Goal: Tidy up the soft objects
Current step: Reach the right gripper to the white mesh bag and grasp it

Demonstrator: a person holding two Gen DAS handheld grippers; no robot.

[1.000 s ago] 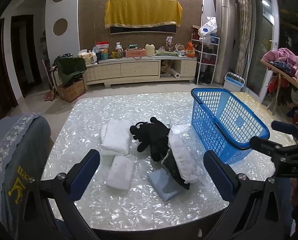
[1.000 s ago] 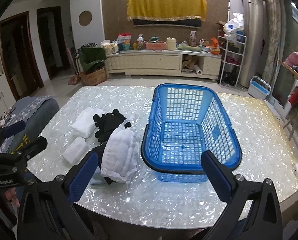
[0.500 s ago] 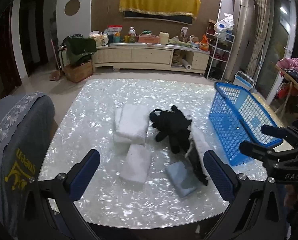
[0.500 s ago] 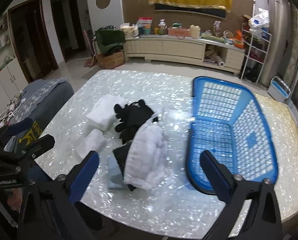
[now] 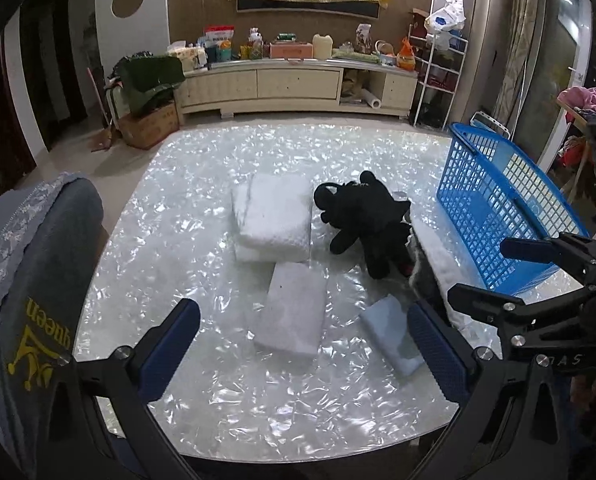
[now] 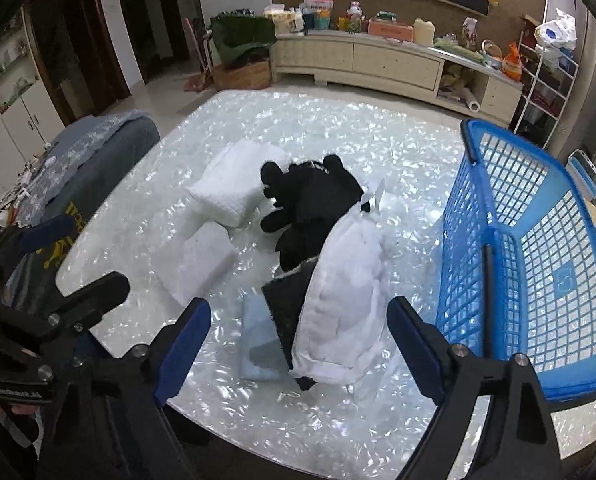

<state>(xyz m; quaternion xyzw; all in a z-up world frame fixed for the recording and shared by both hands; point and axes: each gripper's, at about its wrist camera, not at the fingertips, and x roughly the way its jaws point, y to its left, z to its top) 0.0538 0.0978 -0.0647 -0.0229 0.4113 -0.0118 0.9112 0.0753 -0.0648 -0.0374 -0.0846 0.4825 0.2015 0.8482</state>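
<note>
Soft things lie mid-table: a large folded white towel (image 5: 276, 218) (image 6: 238, 188), a small white folded cloth (image 5: 294, 308) (image 6: 202, 264), a black plush toy (image 5: 367, 220) (image 6: 309, 204), a white fluffy item over a dark cloth (image 6: 345, 296) (image 5: 433, 264), and a pale blue folded cloth (image 5: 393, 334) (image 6: 258, 348). An empty blue basket (image 5: 497, 204) (image 6: 537, 248) stands at the right. My left gripper (image 5: 303, 358) is open and empty near the small white cloth. My right gripper (image 6: 298, 350) is open and empty, close over the white fluffy item.
The table (image 5: 202, 208) has a shiny pearly top. A grey-blue chair back with yellow print (image 5: 30, 292) stands at the left edge. A TV cabinet (image 5: 298, 88) and a wire rack (image 5: 437, 72) are far behind.
Both grippers have swung left and moved closer to the pile; the basket has slid to the right edge of both views. Nothing on the table has moved.
</note>
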